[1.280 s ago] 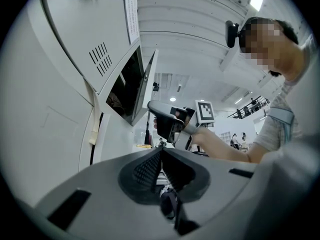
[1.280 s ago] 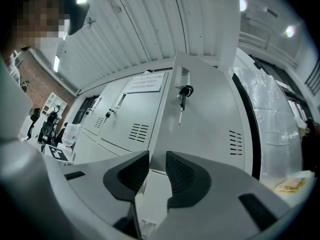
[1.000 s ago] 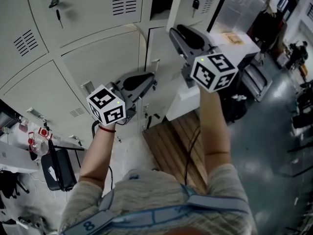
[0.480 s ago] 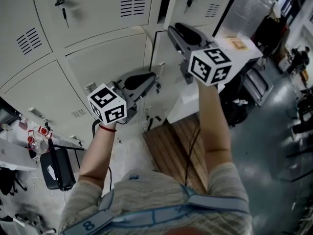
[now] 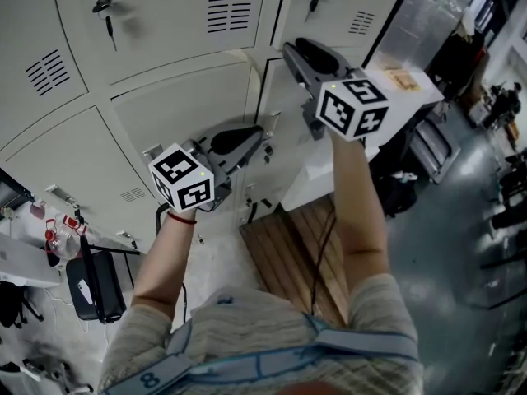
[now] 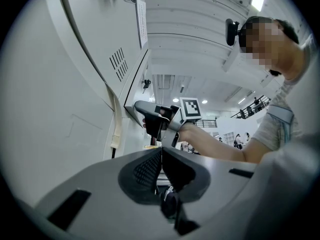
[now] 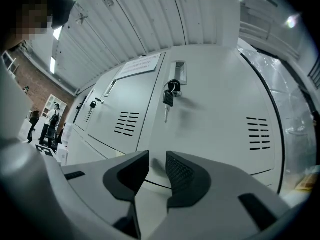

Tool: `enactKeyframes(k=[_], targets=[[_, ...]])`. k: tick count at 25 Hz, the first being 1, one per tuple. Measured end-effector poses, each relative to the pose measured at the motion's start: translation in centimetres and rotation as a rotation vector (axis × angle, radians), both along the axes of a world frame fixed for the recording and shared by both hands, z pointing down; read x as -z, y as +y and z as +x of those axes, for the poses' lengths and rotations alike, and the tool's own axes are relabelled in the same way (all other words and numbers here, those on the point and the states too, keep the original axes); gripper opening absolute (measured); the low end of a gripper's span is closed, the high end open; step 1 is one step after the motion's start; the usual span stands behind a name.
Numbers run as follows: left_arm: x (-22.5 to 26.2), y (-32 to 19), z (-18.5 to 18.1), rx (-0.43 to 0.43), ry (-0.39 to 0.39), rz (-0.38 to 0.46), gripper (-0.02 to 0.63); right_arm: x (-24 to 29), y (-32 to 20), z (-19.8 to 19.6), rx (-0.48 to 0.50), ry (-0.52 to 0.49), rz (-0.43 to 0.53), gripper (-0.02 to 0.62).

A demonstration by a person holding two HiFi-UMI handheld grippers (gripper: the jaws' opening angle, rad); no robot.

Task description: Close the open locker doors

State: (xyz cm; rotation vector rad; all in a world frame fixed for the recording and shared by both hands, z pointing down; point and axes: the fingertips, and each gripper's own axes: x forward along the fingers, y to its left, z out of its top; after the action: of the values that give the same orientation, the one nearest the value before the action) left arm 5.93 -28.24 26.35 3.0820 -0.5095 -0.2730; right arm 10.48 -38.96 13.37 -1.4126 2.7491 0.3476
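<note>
Since a second ago, the dark opening beside the upper locker door (image 5: 338, 11) has narrowed to a thin seam. Your right tongs (image 5: 291, 53) have shifted only slightly.

Head view: you hold the right tongs raised against the middle locker door (image 5: 284, 142), with the tip near that door's upper left corner. A dark line runs down that door's left edge. Your left tongs (image 5: 260, 132) sit lower and point at the same door. A key (image 5: 311, 3) hangs in the upper locker door.

Left gripper view: the left tongs (image 6: 161, 151) are pressed together with nothing between them. Ahead, the right tongs (image 6: 142, 109) meet the edge of the middle locker door (image 6: 131, 96), and a dark gap shows along that edge.

Right gripper view: the right tongs (image 7: 157, 160) stand a narrow gap apart and hold nothing. Beyond them, the upper locker door (image 7: 220, 109) lies level with its neighbour, with the key (image 7: 169, 100) hanging from its lock.
</note>
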Motion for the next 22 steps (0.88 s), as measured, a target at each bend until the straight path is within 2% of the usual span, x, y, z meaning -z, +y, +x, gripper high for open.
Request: enactKeyframes(k=[22], targets=[[-0.1,-1.8,-0.2,0.004,0.011,-0.003,0.005,-0.1,-2.0,-0.7,-0.001,0.017,-0.010,0.105]])
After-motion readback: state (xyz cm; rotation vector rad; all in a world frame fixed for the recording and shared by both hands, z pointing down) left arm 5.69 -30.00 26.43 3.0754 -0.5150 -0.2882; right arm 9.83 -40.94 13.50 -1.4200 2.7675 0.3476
